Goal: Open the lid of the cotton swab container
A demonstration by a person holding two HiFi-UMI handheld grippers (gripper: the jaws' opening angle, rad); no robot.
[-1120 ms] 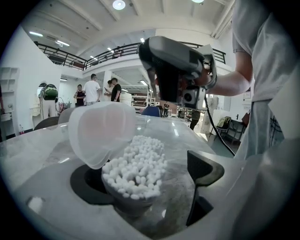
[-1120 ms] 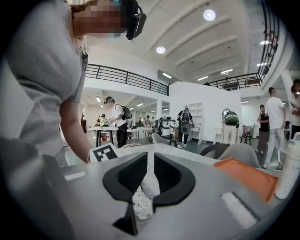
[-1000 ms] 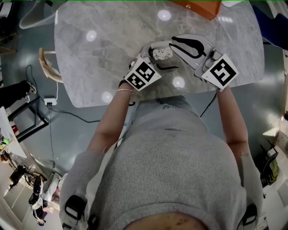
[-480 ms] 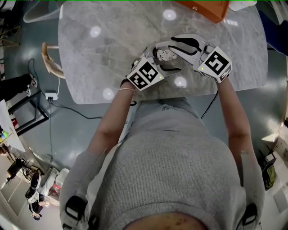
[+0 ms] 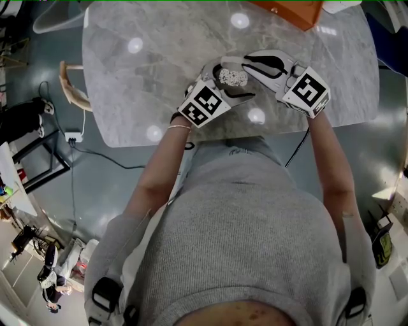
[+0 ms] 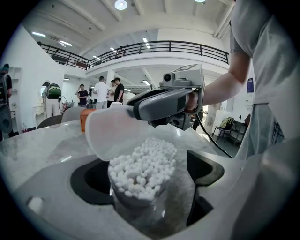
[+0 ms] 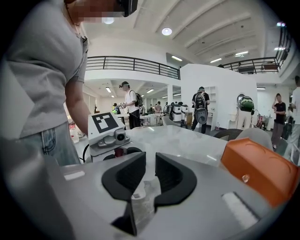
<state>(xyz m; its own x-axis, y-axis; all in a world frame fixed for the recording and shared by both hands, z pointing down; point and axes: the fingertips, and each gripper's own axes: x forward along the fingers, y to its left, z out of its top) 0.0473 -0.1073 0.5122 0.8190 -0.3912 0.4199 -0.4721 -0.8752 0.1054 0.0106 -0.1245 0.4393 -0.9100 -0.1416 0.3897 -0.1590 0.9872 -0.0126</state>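
Observation:
The cotton swab container point(image 6: 140, 164) is a clear tub packed with white swab tips, and my left gripper point(image 6: 146, 180) is shut on its body. From above, the container point(image 5: 233, 77) sits between that gripper's fingers over the table. Its translucent lid point(image 6: 110, 133) stands tilted up over the mouth, with its edge at the tip of my right gripper point(image 6: 136, 110). The right gripper point(image 7: 150, 171) is closing, its jaws a narrow slit apart on the lid's thin edge. From above, the right gripper point(image 5: 245, 62) reaches in from the right.
The grey marble table point(image 5: 146, 63) carries an orange box point(image 5: 280, 9) at its far edge, also near the right gripper point(image 7: 262, 168). Chairs and several people stand in the hall behind. The person's body is close to the table's near edge.
The right gripper has shifted slightly left and toward the container. The left gripper still holds the container in the same place.

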